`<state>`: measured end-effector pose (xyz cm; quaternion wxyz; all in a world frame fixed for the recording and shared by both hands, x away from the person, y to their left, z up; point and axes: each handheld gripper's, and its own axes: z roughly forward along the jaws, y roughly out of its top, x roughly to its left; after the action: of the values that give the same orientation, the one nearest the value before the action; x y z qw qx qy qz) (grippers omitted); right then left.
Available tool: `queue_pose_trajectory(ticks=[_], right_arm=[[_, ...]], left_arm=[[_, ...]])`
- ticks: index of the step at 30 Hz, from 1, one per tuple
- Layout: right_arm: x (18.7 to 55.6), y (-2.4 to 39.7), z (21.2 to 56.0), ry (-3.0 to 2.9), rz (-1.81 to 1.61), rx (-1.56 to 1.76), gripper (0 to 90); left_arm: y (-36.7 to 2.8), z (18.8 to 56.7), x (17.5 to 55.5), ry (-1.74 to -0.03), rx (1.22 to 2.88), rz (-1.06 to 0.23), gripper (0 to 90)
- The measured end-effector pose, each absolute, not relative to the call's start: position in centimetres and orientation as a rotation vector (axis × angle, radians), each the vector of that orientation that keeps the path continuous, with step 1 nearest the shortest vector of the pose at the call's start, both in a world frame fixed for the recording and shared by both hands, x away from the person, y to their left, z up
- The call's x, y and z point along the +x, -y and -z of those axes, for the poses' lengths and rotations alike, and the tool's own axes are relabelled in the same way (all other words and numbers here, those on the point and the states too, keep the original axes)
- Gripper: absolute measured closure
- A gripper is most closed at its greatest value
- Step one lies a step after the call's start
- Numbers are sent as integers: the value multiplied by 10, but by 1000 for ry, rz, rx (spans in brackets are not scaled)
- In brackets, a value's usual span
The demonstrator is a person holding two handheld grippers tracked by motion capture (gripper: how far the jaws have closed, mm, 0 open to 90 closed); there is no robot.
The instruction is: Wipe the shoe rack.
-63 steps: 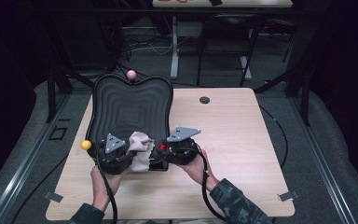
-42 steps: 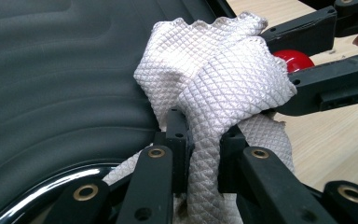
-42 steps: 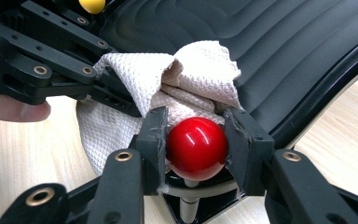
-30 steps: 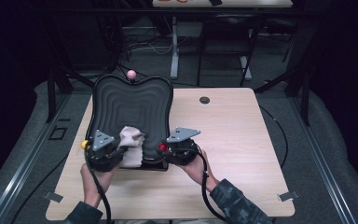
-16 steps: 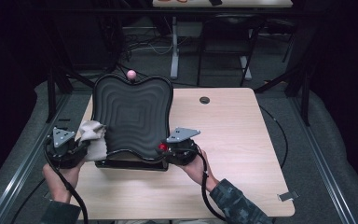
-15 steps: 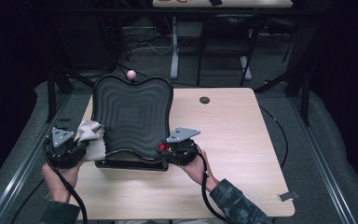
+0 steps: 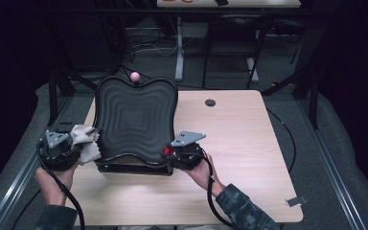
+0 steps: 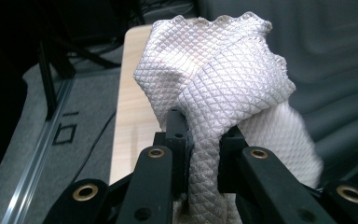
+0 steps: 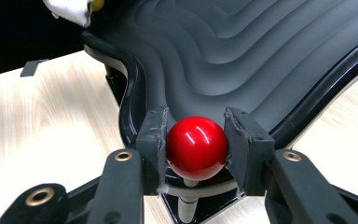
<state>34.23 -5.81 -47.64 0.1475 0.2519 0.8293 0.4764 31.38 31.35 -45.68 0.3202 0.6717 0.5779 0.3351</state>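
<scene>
Table (image 7: 249, 158): pale wood top; carries the tray on its left half; near edge cut off at the bottom of the high view.
Tray (image 7: 136, 120): black, wavy-edged, ridged in stepped rings; the landmark for all below. High view gives its whole outline; right gripper view gives the ridges and glossy rim close up.
Cloth (image 8: 223, 84): white, quilted in small diamonds, bunched; just off the tray's left edge. Weave legible in the left gripper view; a pale lump in the high view.
Left gripper (image 8: 204, 140): at the tray's near-left corner; jaws clamped tight on a twisted fold of the cloth. Lower cloth hidden behind the jaws.
Right gripper (image 9: 196, 140): at the tray's near-right corner; jaws closed on the red ball.
Red ball (image 9: 197, 147): glossy knob on a short stem at the tray's near-right rim; a mere dot in the high view.
Pink ball (image 7: 134, 76): at the tray's far rim.
Yellow item (image 9: 97, 3): by the tray's near-left corner, mostly behind the cloth; possibly another knob.
</scene>
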Motion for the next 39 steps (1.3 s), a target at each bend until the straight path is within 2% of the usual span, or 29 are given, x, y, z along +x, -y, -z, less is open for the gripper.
queue_pose_trajectory(ticks=[7,16,23,31,39], right_arm=[[343,58,477,-2386,-1371,722,602],[342,58,477,-2386,-1368,720,603],[342,58,477,-2386,-1365,722,602],[342,58,477,-2385,-1367,723,602],[342,58,477,-2383,-1369,719,602]], left_arm=[[-313,444,310,-1471,1685,-845,796],[-303,451,318,-1450,1738,-818,794],[-304,449,319,-1466,1760,-862,797],[-308,441,328,-1463,1710,-874,796],[-314,451,345,-1493,1733,-775,795]])
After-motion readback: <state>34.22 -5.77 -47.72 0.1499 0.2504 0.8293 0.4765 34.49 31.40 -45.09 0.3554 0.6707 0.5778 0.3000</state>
